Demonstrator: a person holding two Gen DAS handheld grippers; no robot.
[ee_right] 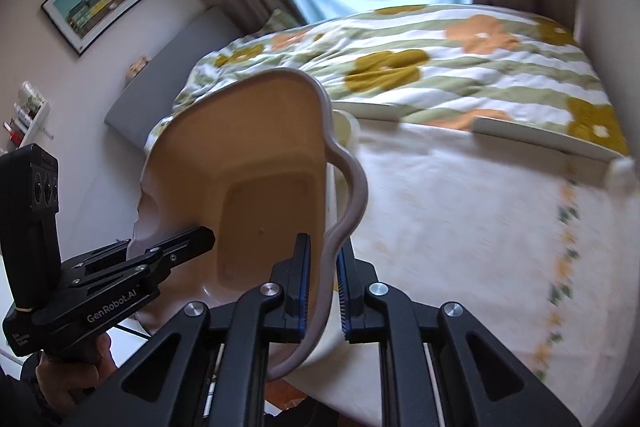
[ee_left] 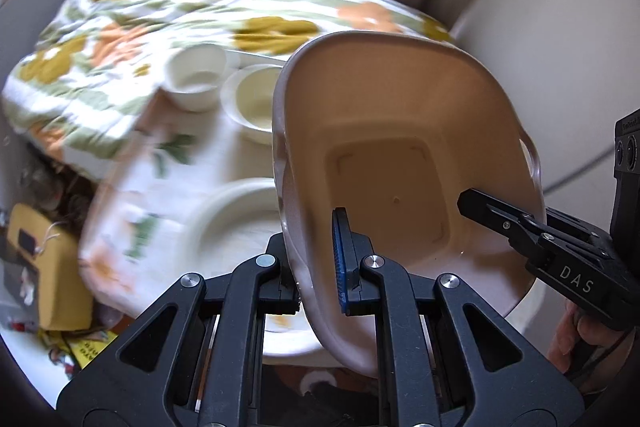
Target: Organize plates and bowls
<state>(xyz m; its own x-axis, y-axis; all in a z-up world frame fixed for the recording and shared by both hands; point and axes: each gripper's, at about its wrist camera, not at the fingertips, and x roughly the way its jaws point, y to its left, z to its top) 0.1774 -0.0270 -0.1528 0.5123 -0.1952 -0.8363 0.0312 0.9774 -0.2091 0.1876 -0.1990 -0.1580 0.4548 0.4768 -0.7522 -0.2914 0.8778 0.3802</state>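
A beige plastic basin (ee_left: pixel 400 131) with cut-out handles hangs tilted in the air above the table, its hollow facing both cameras. My left gripper (ee_left: pixel 314 251) is shut on its near rim, one blue pad inside and the other finger outside the wall. My right gripper (ee_left: pixel 516 223) is clamped on the opposite rim by a handle. In the right wrist view the basin (ee_right: pixel 264 155) sits between the blue pads of my right gripper (ee_right: pixel 323 255), and my left gripper (ee_right: pixel 168 247) bites the far edge. Two white bowls (ee_left: pixel 196 75) (ee_left: pixel 258 99) and a large white plate (ee_left: pixel 236 223) lie on the table below.
A flowered tablecloth (ee_right: pixel 460 227) covers the round table. Behind it is a bed with a flowered duvet (ee_right: pixel 400 63) and a curtained window. A yellow box (ee_left: pixel 44 267) and clutter lie on the floor at left. A hand (ee_right: pixel 72 383) holds the left gripper's grip.
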